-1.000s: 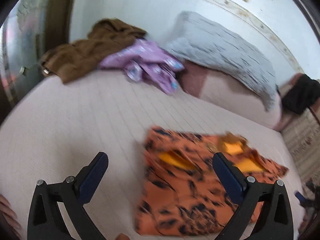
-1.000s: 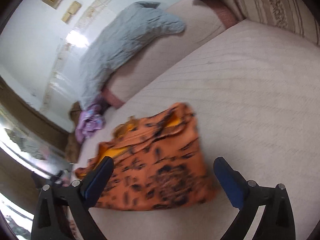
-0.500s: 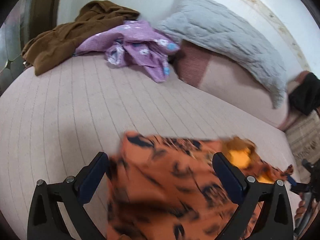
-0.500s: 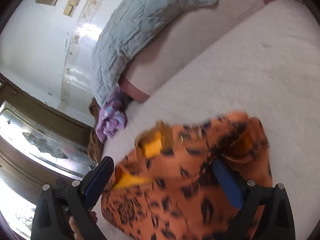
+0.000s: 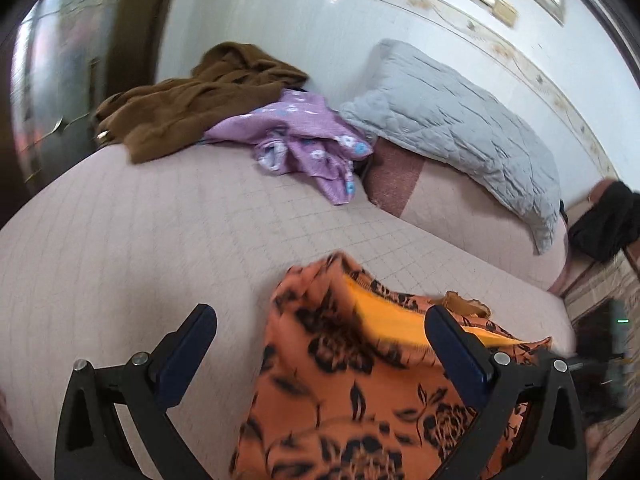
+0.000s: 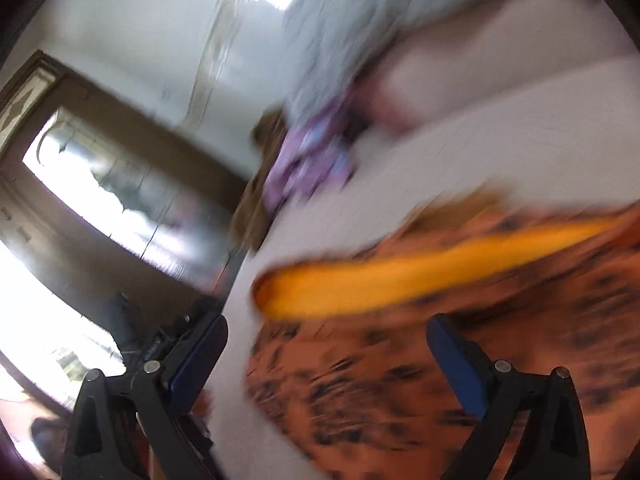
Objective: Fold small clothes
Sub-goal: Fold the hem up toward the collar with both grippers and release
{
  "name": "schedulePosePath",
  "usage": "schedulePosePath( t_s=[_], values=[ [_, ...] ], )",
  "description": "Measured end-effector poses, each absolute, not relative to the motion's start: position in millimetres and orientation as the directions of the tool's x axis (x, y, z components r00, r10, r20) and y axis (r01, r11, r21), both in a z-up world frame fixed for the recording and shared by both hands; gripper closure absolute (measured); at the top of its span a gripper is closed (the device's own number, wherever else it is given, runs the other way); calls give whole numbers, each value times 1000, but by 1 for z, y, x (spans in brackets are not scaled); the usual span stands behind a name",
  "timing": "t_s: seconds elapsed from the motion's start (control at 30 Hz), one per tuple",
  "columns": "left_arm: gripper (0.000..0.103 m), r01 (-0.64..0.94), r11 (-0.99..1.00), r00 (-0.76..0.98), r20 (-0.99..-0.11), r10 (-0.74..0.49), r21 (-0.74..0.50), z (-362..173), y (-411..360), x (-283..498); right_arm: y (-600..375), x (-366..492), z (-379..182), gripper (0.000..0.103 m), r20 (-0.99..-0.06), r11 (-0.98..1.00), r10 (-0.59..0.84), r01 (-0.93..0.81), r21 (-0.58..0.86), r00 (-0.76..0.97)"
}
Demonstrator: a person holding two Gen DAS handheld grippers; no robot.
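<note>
An orange garment with black flower print and a yellow inner band (image 5: 360, 384) lies on the pale quilted bed (image 5: 160, 240). My left gripper (image 5: 320, 344) is open and empty, with the garment's left part between and under its fingers. My right gripper (image 6: 326, 350) is open and empty just over the same garment (image 6: 460, 340), whose yellow band (image 6: 400, 280) lies ahead. The right wrist view is motion-blurred.
A purple flowered garment (image 5: 304, 140) and a brown garment (image 5: 200, 96) lie at the bed's far side. A grey quilted pillow (image 5: 460, 120) leans on the wall. A black item (image 5: 612, 224) sits far right. A window (image 6: 100, 208) shows left of the bed.
Both grippers have shifted over the orange garment. The left view tilted up, the right gripper swung fast to the left. Both stayed open.
</note>
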State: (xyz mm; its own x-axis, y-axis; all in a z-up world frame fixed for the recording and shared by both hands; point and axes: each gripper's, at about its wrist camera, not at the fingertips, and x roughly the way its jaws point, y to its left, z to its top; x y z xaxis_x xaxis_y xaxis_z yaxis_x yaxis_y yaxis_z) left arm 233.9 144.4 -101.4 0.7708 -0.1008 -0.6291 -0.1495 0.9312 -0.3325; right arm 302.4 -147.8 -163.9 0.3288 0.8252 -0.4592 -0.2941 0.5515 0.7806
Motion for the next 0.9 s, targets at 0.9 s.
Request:
schedulePosePath(
  t_s=[0.9],
  values=[
    [0,-120,979,878,-477,28,-164,-66,115,179,-249,142,-133,2,-583,854,355,0,521,731]
  ],
)
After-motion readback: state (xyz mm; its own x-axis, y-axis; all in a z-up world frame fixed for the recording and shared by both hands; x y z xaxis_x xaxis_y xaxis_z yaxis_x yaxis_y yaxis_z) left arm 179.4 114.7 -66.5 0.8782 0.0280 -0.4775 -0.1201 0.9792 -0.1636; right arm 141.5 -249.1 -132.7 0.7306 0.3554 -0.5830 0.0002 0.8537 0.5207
